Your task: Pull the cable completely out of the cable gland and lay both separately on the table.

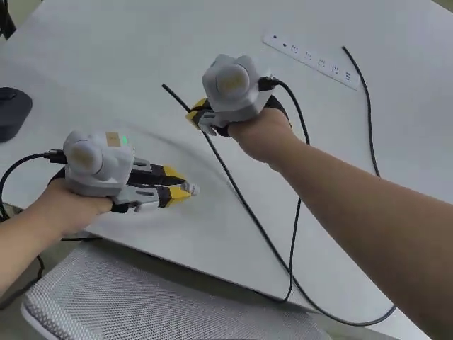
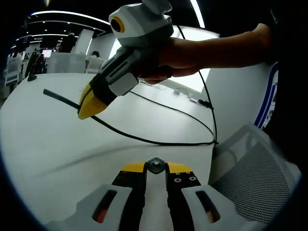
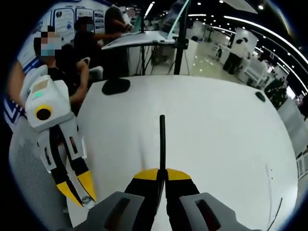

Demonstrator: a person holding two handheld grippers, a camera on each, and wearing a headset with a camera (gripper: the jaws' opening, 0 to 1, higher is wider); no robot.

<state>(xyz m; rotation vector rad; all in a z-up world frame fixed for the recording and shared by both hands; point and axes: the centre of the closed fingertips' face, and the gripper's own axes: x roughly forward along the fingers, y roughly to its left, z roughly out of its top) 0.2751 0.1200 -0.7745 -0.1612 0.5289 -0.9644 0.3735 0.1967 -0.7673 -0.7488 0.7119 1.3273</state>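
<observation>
My right gripper (image 1: 198, 120) is shut on a thin black cable (image 1: 241, 198) above the white table (image 1: 106, 64). The cable's free end sticks straight out past its tips (image 3: 162, 172). Behind the gripper the cable trails across the table and over the front edge. My left gripper (image 1: 190, 190) is low over the front of the table, shut on a small grey cable gland (image 2: 155, 165) at its fingertips. The gland (image 3: 87, 199) is off the cable, a short way from it. In the left gripper view, the right gripper (image 2: 89, 106) hangs above with the cable (image 2: 139, 138) running through it.
A white power strip (image 1: 311, 60) lies at the back right, with another black cord (image 1: 369, 120) curving past it. A dark object (image 1: 10, 110) sits at the left edge. A grey mesh chair (image 1: 141, 297) stands below the table's front edge. People stand behind a far table (image 3: 139, 38).
</observation>
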